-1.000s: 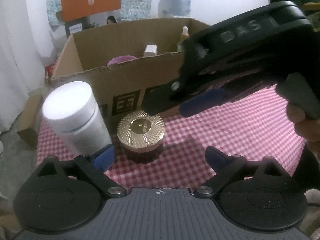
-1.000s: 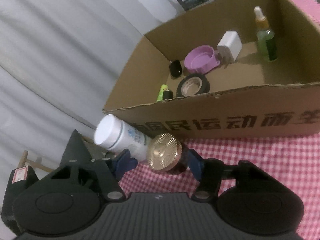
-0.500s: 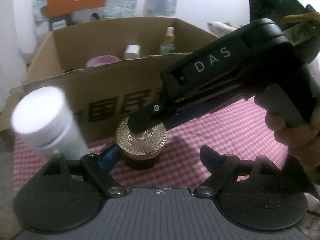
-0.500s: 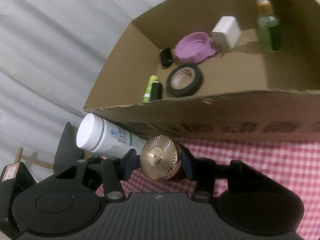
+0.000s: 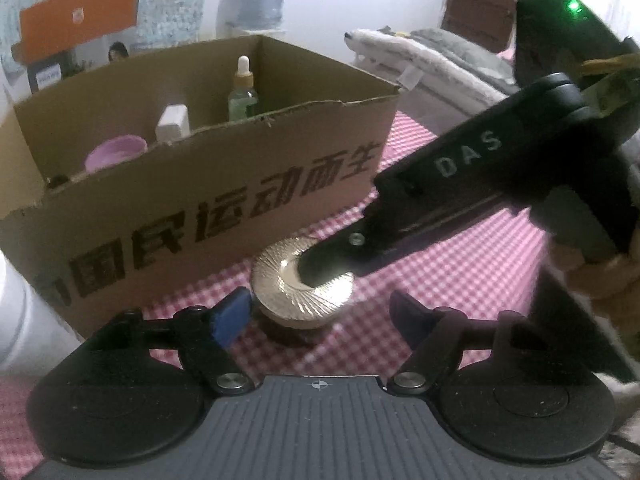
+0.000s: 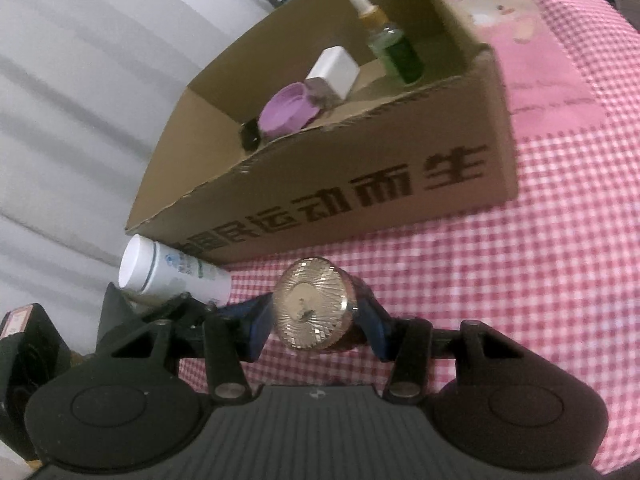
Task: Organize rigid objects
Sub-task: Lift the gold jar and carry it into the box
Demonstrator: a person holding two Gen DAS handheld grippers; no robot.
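Right gripper (image 6: 314, 330): jaws closed against both sides of the gold-lidded jar (image 6: 314, 312), gripped low on its body so the lid is left clear, apparently for a lift.
Left gripper (image 5: 316, 314): jaws spread wide, nothing held, positioned beside the jar.
Jar: on the checked cloth (image 6: 500, 280), just in front of the cardboard box (image 6: 360, 196), the likely destination.
White bottle (image 6: 168, 270): against the box wall, unsorted.
Box contents: dropper bottle (image 6: 394, 46), white block (image 6: 334, 70), purple lid (image 6: 286, 114).
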